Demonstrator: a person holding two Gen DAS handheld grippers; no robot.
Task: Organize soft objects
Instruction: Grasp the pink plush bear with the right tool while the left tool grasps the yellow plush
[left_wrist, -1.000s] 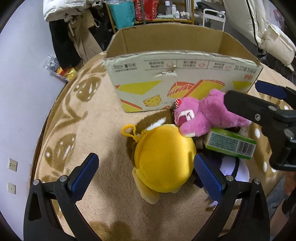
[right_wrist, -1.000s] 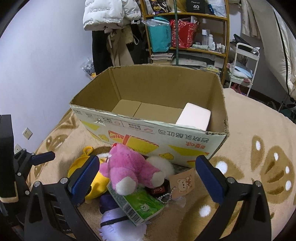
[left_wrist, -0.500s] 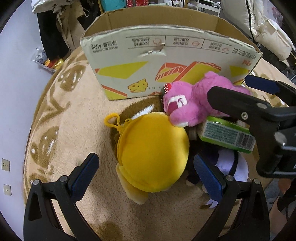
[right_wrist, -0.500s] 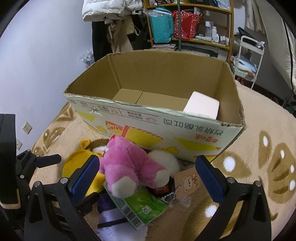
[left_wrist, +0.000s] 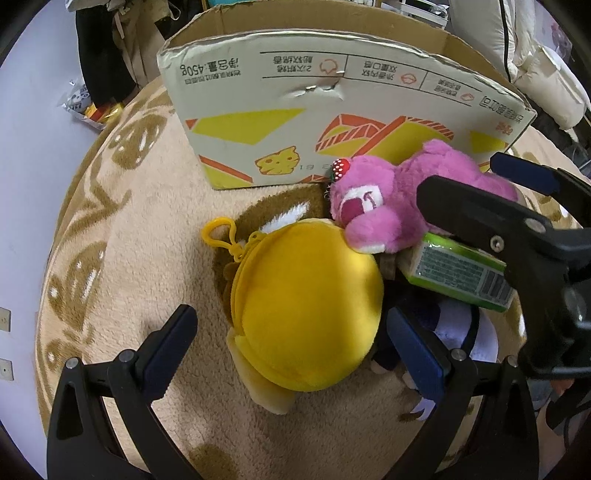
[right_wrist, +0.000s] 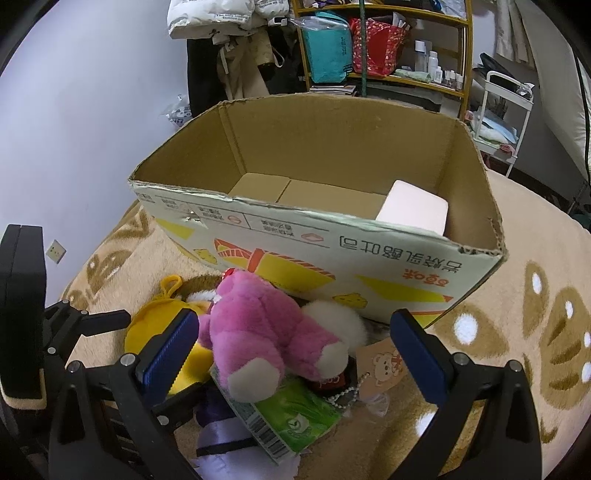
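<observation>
A round yellow plush (left_wrist: 306, 306) with a clip loop lies on the beige blanket in front of a cardboard box (left_wrist: 332, 110). My left gripper (left_wrist: 291, 350) is open, its fingers on either side of the yellow plush, not touching it. A pink plush bear (right_wrist: 266, 332) lies against the box, over a green tissue pack (right_wrist: 295, 417) and a purple-white plush (right_wrist: 221, 439). My right gripper (right_wrist: 295, 354) is open just above the pink bear (left_wrist: 399, 199). It shows at the right of the left wrist view. The box (right_wrist: 332, 155) holds a white block (right_wrist: 413, 206).
A tan tag with a bear print (right_wrist: 380, 365) and a ball chain lie right of the pile. Shelves with bags (right_wrist: 369, 48) and hanging clothes (right_wrist: 221, 55) stand behind the box. The purple wall (left_wrist: 29, 110) is at the left.
Both grippers have moved closer to the pile. The left gripper now straddles the yellow plush; the right has come down over the pink bear. Both stay open.
</observation>
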